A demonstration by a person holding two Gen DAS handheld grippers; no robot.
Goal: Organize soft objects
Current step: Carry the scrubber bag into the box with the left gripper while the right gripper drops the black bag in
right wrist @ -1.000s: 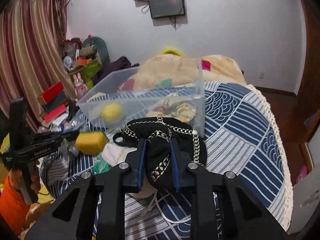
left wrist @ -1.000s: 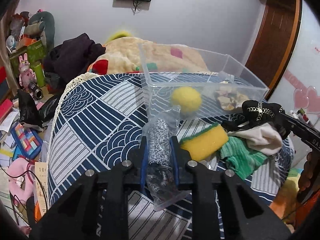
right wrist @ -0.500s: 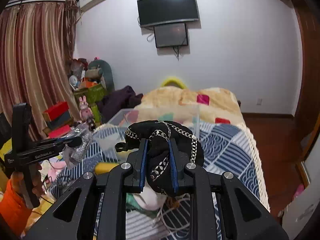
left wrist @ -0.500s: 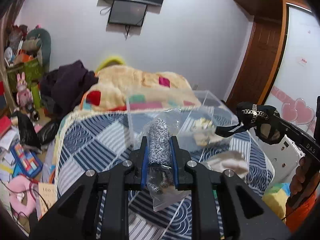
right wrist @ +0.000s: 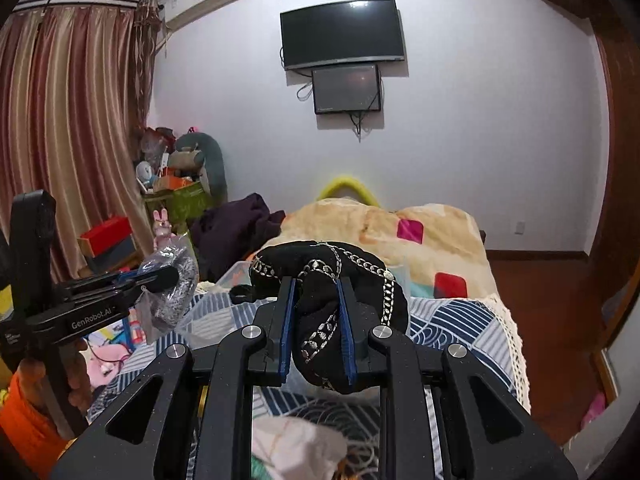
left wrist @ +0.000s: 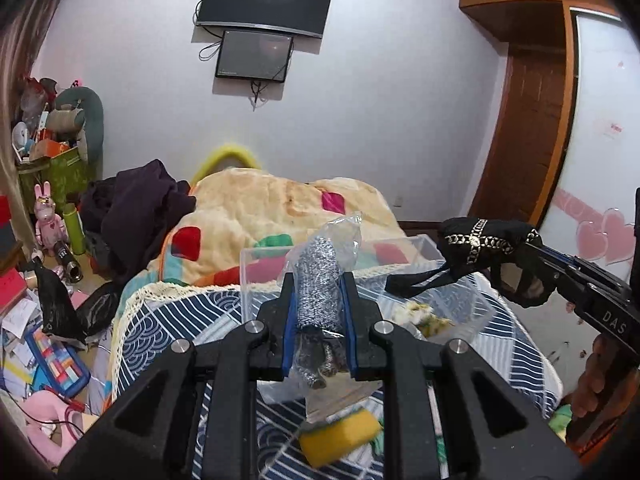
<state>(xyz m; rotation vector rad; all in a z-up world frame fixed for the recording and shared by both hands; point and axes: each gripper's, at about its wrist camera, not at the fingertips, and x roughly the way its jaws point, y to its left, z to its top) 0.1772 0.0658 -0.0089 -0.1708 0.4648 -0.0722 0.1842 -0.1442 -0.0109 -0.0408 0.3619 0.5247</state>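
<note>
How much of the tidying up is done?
Partly done: something patterned already lies in the clear bin. In hand: the left gripper holds a bagged silver scrubber, the right gripper a black chain bag. Left: the yellow sponge and white cloth.

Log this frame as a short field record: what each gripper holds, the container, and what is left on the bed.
left gripper: shut on bagged steel scourer, held above the bed
right gripper: shut on black chain-trimmed pouch, also lifted
container: clear plastic bin on the blue patterned bedspread, ahead of both grippers
bin contents: a yellowish-white item, unclear what
left on the bed: yellow sponge below the left gripper; white cloth below the right gripper
</note>
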